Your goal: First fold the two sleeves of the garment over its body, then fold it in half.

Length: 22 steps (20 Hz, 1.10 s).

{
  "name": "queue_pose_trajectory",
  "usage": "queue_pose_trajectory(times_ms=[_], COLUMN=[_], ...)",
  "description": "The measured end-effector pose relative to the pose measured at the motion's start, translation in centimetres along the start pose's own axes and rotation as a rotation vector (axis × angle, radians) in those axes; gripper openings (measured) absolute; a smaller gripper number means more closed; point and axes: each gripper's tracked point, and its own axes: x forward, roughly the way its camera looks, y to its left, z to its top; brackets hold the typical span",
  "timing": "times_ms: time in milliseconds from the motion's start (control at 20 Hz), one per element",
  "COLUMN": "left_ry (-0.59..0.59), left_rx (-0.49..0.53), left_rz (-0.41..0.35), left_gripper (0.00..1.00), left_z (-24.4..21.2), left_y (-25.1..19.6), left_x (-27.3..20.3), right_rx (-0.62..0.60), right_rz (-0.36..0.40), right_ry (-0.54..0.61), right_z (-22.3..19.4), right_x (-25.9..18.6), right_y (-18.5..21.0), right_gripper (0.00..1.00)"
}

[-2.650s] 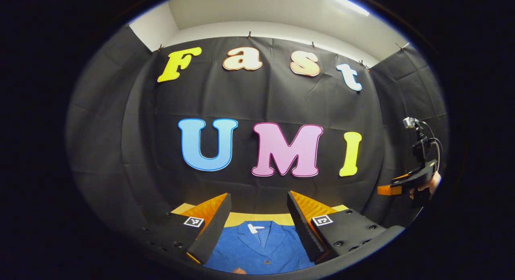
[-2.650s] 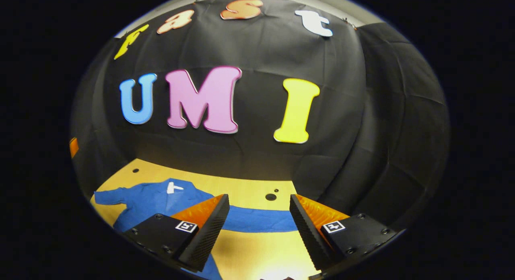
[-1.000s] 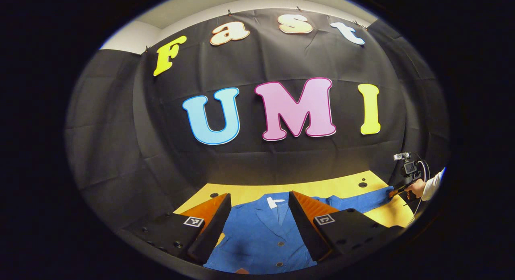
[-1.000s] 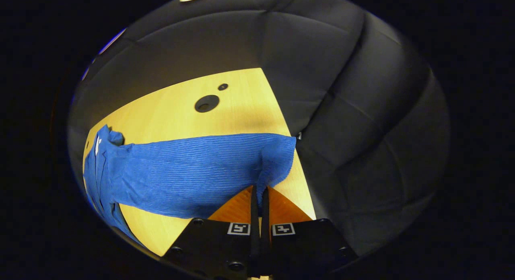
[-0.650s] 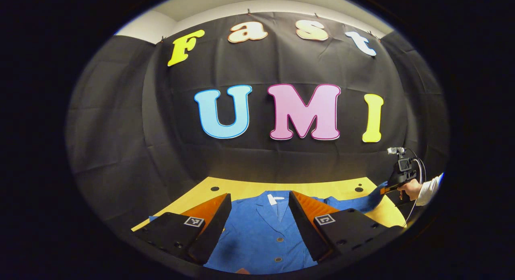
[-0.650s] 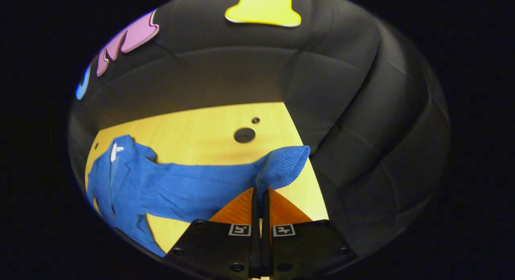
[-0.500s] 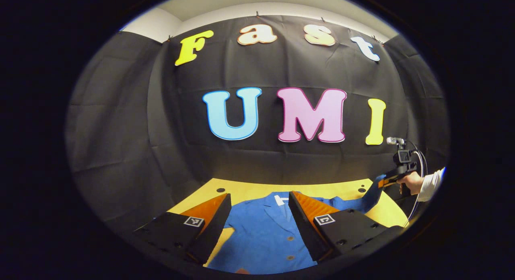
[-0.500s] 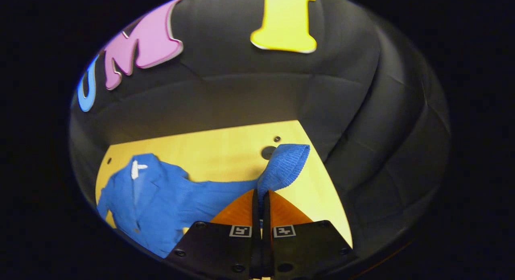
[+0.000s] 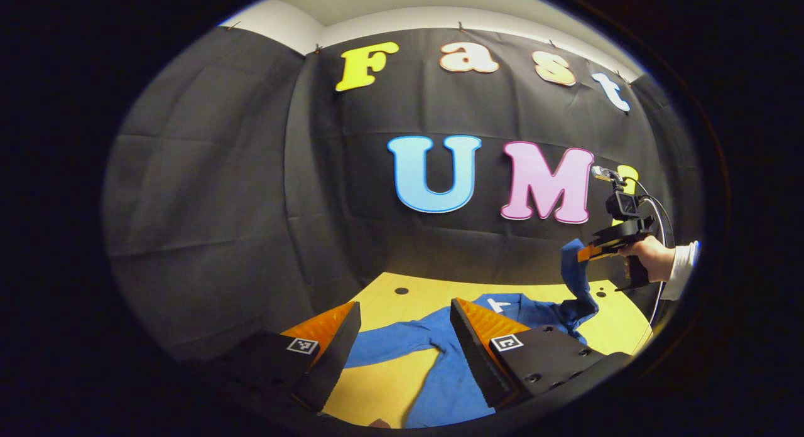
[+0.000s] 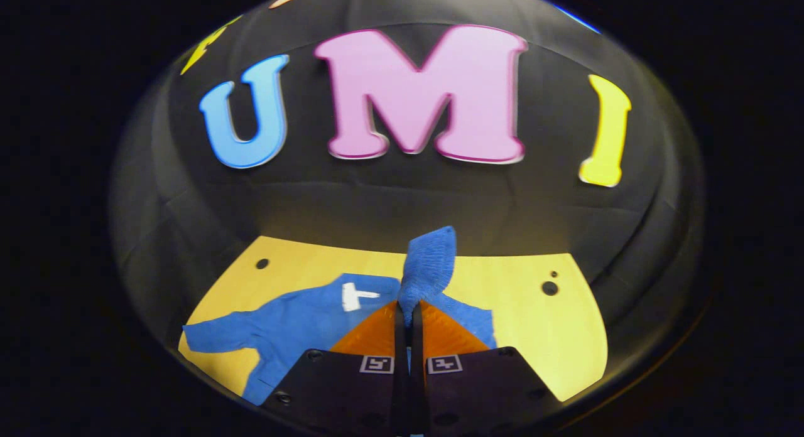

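— Where is the garment (image 10: 295, 327)?

— It lies on the table (image 10: 534, 336), collar toward the far edge, body running to the near edge. In the left gripper view one sleeve (image 9: 392, 336) stretches flat toward the table's left edge.

— And your right gripper (image 10: 407, 318)?

— Your right gripper is clenched on the other sleeve (image 10: 430, 261), both fingers pressing the cloth, the cuff standing up past the tips. In the left gripper view your hand (image 9: 653, 258) holds it raised above the table's right side, the sleeve hanging from it down to the garment's shoulder.

— Your left gripper (image 9: 402, 336)?

— Released, fingers well apart, holding nothing, poised above the near edge, with the flat sleeve and bare table showing between its fingers.
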Motion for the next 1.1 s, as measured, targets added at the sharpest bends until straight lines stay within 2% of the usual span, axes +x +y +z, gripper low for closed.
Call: queue_pose_trajectory(times_ms=[100,300,400,500,600,650,700,750,800,950,1050,1100], left_ry=[0.012,0.053,0.071,0.095,0.12,0.135,0.151,0.173,0.195,0.241,0.242,0.237], left_rx=[-0.005,-0.026,-0.014,-0.005,-0.003,-0.004,-0.009,-0.022,-0.043,-0.123,-0.15,-0.152], left_rz=[0.032,0.103,0.154,0.195,0.226,0.238,0.25,0.255,0.259,0.262,0.255,0.253], left_gripper=[0.82,0.84,0.82,0.84,0.84,0.82,0.84,0.84,0.82,0.84,0.82,0.82], left_z=[-0.6,-2.1,-2.6,-3.5,-4.5,-5.0,-5.8,-6.5,-7.5,-9.0,-9.3,-9.2], left_y=[2.7,7.4,9.7,11.4,12.6,13.1,13.5,13.7,13.7,13.3,13.0,13.0], left_x=[0.1,-0.2,-0.9,-1.6,-2.5,-2.8,-3.1,-3.1,-3.3,-3.0,-2.5,-2.1], right_rx=[-0.038,-0.06,-0.102,-0.124,-0.102,-0.088,-0.061,-0.037,-0.022,-0.014,-0.026,-0.034], right_rz=[0.057,0.155,0.162,0.178,0.211,0.229,0.267,0.305,0.348,0.47,0.497,0.496], right_ry=[0.01,0.133,0.181,0.258,0.317,0.331,0.353,0.383,0.398,0.387,0.365,0.36], right_z=[-0.8,-7.4,-10.7,-14.8,-17.8,-18.8,-19.5,-20.2,-20.5,-20.3,-19.7,-19.3], right_x=[1.2,5.5,7.8,9.7,11.2,11.8,12.0,11.4,11.1,9.5,9.1,8.8], right_y=[5.5,14.5,17.1,18.2,19.8,20.4,21.5,22.5,23.6,26.1,26.2,25.8], right_gripper=[0.04,0.05,0.05,0.04,0.05,0.05,0.0,0.0,0.23,0.69,1.0,0.97])
